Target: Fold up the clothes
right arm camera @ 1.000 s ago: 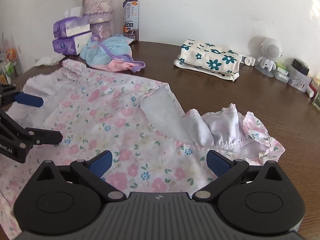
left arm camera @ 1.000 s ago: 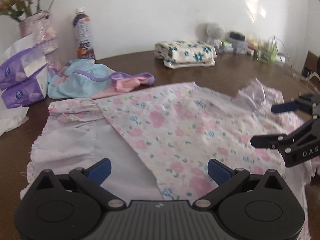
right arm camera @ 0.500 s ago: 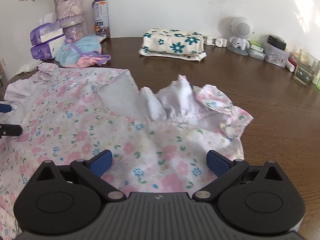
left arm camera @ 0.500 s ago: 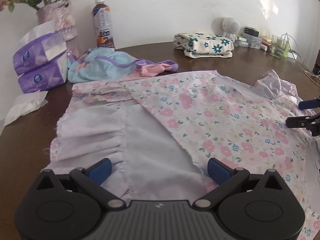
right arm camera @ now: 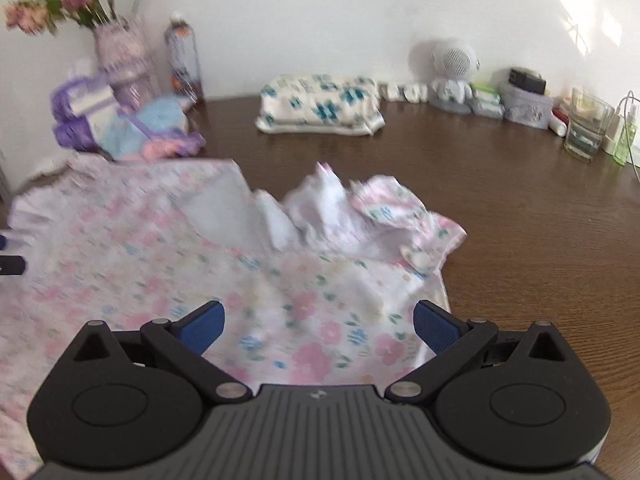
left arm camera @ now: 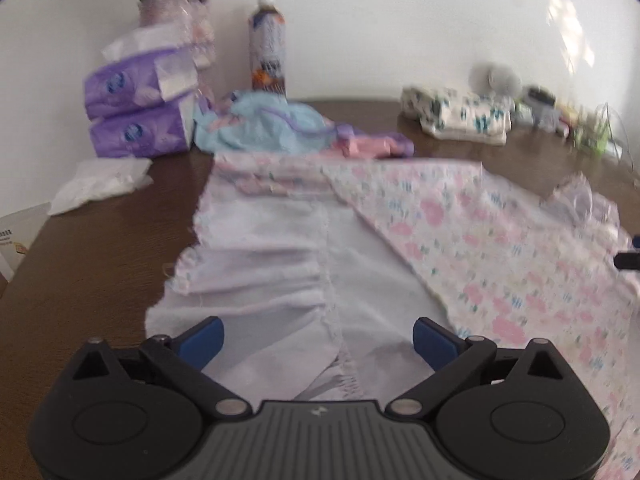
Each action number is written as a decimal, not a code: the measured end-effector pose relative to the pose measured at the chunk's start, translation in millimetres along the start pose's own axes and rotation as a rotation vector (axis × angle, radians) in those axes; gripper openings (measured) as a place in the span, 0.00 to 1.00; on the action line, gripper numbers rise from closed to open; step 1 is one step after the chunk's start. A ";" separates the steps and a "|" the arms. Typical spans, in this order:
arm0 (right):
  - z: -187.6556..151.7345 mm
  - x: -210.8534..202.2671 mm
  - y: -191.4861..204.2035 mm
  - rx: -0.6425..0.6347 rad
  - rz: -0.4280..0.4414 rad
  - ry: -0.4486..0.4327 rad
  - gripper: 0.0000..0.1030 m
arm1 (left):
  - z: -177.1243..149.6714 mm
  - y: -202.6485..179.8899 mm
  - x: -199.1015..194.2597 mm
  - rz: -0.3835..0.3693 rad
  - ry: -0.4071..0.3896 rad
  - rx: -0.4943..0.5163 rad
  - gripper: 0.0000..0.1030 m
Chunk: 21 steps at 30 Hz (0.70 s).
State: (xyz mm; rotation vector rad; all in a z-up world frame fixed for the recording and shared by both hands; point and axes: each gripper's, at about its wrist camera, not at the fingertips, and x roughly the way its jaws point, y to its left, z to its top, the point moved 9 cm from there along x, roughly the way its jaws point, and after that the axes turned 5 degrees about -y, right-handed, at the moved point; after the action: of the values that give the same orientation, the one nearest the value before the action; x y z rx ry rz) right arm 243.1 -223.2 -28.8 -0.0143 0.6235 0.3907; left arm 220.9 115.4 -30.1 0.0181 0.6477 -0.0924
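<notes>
A brown wooden table carries all items, backed by a white wall. The largest item is the floral garment, pink and blue flowers on pale cloth, spread flat across the near half of the table. In the left wrist view one part is turned over, exposing the plain white inner side with gathered pleats. In the right wrist view its far right end is bunched into a ruffled heap.

The left gripper sits low over the white inner side with its blue-padded fingers spread wide, nothing between them. The right gripper is likewise spread wide above the floral cloth near the bunched end, holding nothing. Contact with the cloth cannot be confirmed for either.

Behind the garment, at far left, lies a crumpled blue and pink garment, touching its far edge. Beside that stand two stacked purple tissue packs. A folded cloth with teal flowers rests near the wall, well apart. A vase with flowers and a drink bottle stand at the wall. A glass tumbler stands at far right.
</notes>
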 end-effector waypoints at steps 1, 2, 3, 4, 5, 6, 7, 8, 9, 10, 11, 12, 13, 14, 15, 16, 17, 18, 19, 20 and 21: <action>0.0 -6.7 13.5 -0.002 0.043 -0.002 1.00 | 4.7 -3.7 -9.8 -0.013 -0.031 -0.006 0.99; 0.0 -13.5 27.1 -0.005 0.086 -0.003 1.00 | 8.7 -9.7 -19.8 -0.031 -0.058 -0.004 0.99; 0.0 -20.5 40.6 -0.008 0.129 -0.005 1.00 | 10.0 -19.5 -28.4 -0.049 -0.070 0.013 0.99; -2.8 -22.6 51.6 -0.028 0.138 -0.011 1.00 | 9.0 -30.1 -35.0 -0.060 -0.070 0.035 0.99; -5.6 -24.7 62.5 -0.049 0.147 -0.018 1.00 | 7.9 -40.6 -41.7 -0.071 -0.071 0.058 0.99; -8.4 -26.8 73.5 -0.070 0.157 -0.024 1.00 | 5.4 -51.3 -47.1 -0.082 -0.070 0.076 0.99; -11.2 -28.9 84.5 -0.091 0.166 -0.030 1.00 | 1.0 -62.1 -50.8 -0.095 -0.067 0.087 0.99; -14.0 -31.1 95.4 -0.112 0.175 -0.036 1.00 | -3.8 -71.6 -53.9 -0.108 -0.064 0.097 0.99; -16.9 -33.2 106.4 -0.133 0.184 -0.043 1.00 | -9.1 -79.4 -56.1 -0.123 -0.062 0.102 0.99; -21.8 -31.9 113.6 -0.153 0.185 -0.042 1.00 | -14.4 -87.1 -58.3 -0.137 -0.061 0.108 0.99; -26.2 -28.9 119.1 -0.172 0.181 -0.044 1.00 | -20.0 -93.1 -59.8 -0.145 -0.059 0.116 0.99; -30.0 -25.1 122.4 -0.184 0.168 -0.040 0.99 | -25.2 -96.3 -59.6 -0.141 -0.057 0.127 0.99; -33.7 -21.3 125.6 -0.196 0.156 -0.036 0.99 | -29.4 -98.6 -58.6 -0.132 -0.055 0.139 0.99; -36.4 -17.3 127.6 -0.194 0.149 -0.030 0.99 | -33.1 -99.7 -57.3 -0.123 -0.052 0.149 0.99; -39.7 -13.6 127.6 -0.184 0.150 -0.024 0.99 | -36.1 -99.2 -55.5 -0.115 -0.048 0.154 0.99; -41.2 -10.7 127.7 -0.169 0.160 -0.016 0.99 | -38.7 -98.0 -53.8 -0.107 -0.043 0.156 0.99; -42.7 -7.8 127.9 -0.153 0.169 -0.008 0.99 | -40.7 -95.8 -52.0 -0.101 -0.038 0.155 0.99; -45.1 -5.5 128.4 -0.142 0.176 -0.002 0.99 | -42.5 -93.3 -50.5 -0.095 -0.034 0.153 0.99; -46.3 -4.2 128.3 -0.144 0.173 -0.001 0.99 | -44.0 -90.4 -49.2 -0.088 -0.029 0.150 0.99; -47.4 -2.9 128.2 -0.146 0.170 0.001 0.99 | -45.5 -87.5 -47.9 -0.081 -0.025 0.148 0.99; -48.6 -1.5 128.0 -0.148 0.167 0.002 0.99 | -47.0 -84.6 -46.6 -0.074 -0.020 0.145 0.99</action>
State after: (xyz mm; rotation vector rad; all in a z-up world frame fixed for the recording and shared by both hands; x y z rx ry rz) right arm 168.3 -111.3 -54.2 -0.1043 0.5987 0.5980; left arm 147.9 37.0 -38.5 0.1323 0.6203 -0.2108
